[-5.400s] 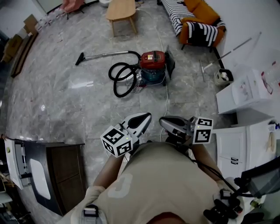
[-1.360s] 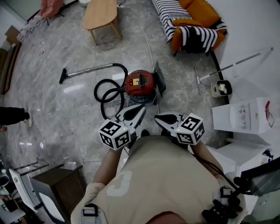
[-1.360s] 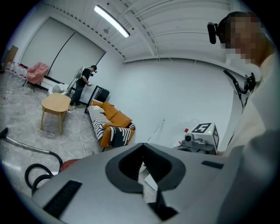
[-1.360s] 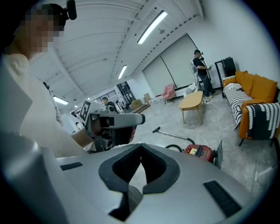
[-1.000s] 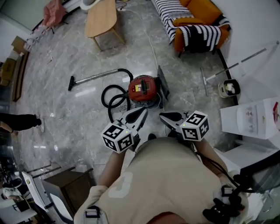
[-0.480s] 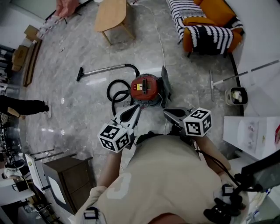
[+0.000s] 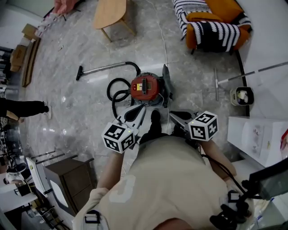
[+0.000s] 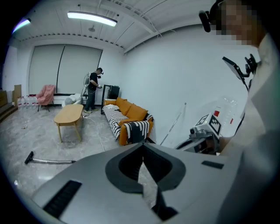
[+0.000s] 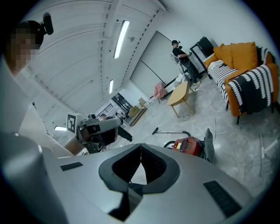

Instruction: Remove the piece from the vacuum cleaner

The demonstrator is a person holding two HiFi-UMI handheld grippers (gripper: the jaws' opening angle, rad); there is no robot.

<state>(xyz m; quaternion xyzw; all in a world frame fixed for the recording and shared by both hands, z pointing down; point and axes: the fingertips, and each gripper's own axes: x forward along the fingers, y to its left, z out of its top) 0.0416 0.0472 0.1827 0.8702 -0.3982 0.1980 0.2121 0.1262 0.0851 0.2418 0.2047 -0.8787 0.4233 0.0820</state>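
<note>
The vacuum cleaner (image 7: 146,86), a red canister, is sitting on the grey marble floor (image 7: 81,117) just ahead of my two grippers, and neither is touching it. Nearest to me, I am holding the left gripper (image 7: 140,108) with its jaws pressed together and nothing between them; its own view shows the tips meeting. I am holding the right gripper (image 7: 173,115) beside it, likewise clenched and empty. Both are pointing forward and somewhat down toward the canister, and my dark shoe (image 7: 155,119) is showing between them.

In the right gripper view the vacuum cleaner (image 9: 189,145) is lying just past the closed jaw tips. A dark flat panel (image 7: 166,84) is standing against the canister's right side. On its left, the black hose (image 7: 115,90) is coiling on the floor, and a metal wand (image 7: 105,68) with a floor nozzle is stretching away from it to the left.

Further off, a mop (image 7: 252,72) and a small bucket (image 7: 243,95) are lying to the right. Beyond them, a wooden table (image 7: 110,11) and an orange sofa (image 7: 211,20) with a striped throw are standing at the far end.
</note>
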